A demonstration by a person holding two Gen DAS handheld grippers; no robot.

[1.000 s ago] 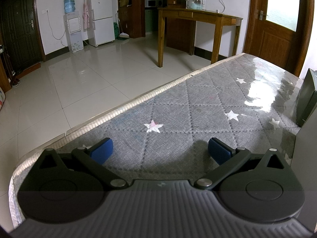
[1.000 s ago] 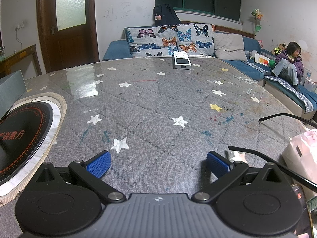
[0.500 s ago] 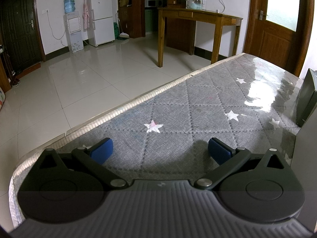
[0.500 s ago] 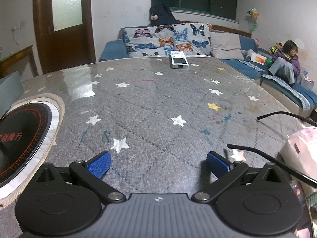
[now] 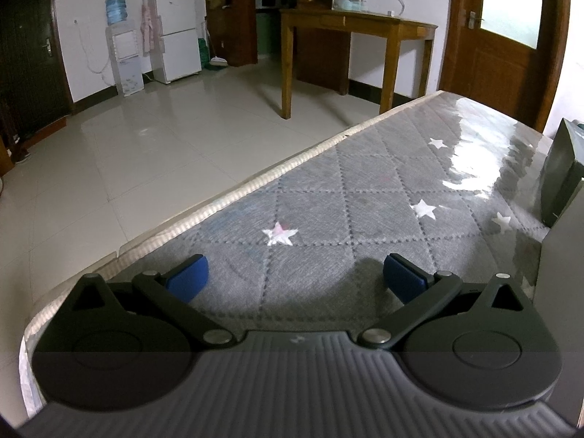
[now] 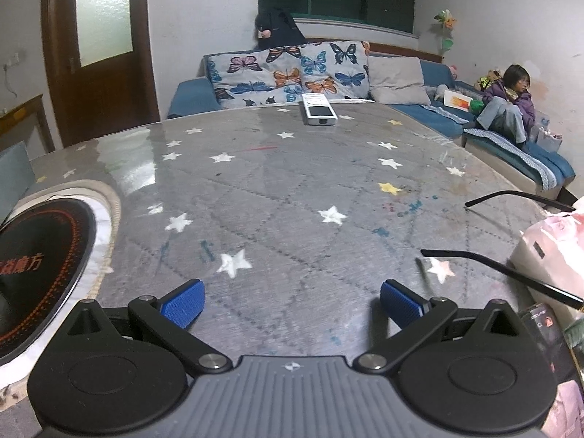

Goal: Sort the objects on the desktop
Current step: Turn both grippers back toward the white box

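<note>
My right gripper (image 6: pixel 292 303) hovers open over the grey star-patterned table (image 6: pixel 292 189), nothing between its blue pads. Black glasses (image 6: pixel 503 266) lie with their temples open at the right, just beyond the right fingertip, beside a pink tissue pack (image 6: pixel 551 248). A phone (image 6: pixel 547 332) shows partly behind the gripper body at the lower right. A white remote control (image 6: pixel 318 109) lies at the table's far edge. My left gripper (image 5: pixel 295 277) is open and empty near the table's left edge (image 5: pixel 233 193).
A round black induction cooker (image 6: pixel 36 266) on a white mat sits at the left in the right wrist view. A dark grey box (image 5: pixel 562 182) stands at the right in the left wrist view. A person (image 6: pixel 507 102) sits on the sofa beyond the table.
The right gripper has swung slightly left, so the glasses and tissue pack sit further right in view. The left gripper has not moved.
</note>
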